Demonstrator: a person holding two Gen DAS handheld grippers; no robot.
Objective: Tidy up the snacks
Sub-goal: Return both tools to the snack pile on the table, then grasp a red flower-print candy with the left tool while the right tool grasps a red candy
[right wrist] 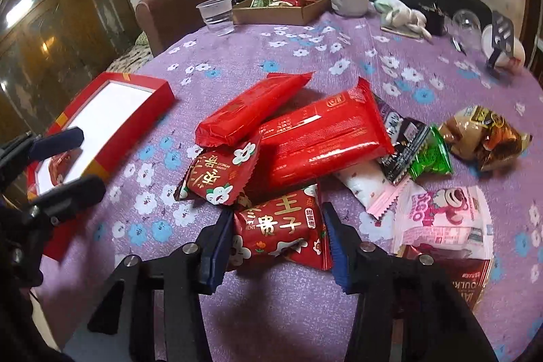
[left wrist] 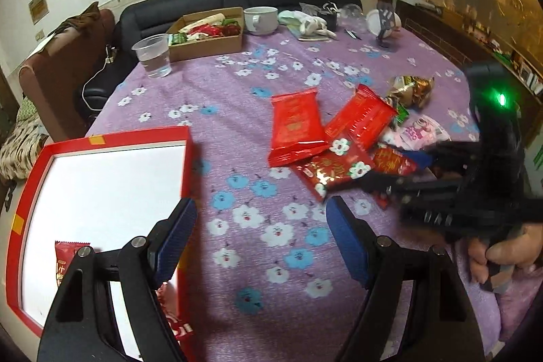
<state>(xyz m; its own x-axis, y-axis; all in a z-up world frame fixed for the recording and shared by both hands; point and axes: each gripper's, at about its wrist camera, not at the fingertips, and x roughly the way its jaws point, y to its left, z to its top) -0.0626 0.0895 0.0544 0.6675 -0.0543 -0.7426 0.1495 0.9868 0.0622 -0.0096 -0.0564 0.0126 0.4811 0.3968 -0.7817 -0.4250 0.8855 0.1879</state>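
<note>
Straddling a small red packet at the near edge of the snack pile, the right tool has a blue pad at each side of it; whether the pads press on it I cannot tell. Gold characters on that packet read "贵子", with "王" above. The red packet beside it carries white flowers and gold script I cannot read. A pink packet shows a bear face and "tso"-like pink letters; a dark wrapper under it shows "OULK". Two long red packs lie across the pile on the purple flowered table.

The left tool stands wide and holds nothing, its left finger over the red tray, where a red packet lies. The left view alone shows the hand gripping the right tool, blurred. The right view shows the brown bag and green packet clearly.
</note>
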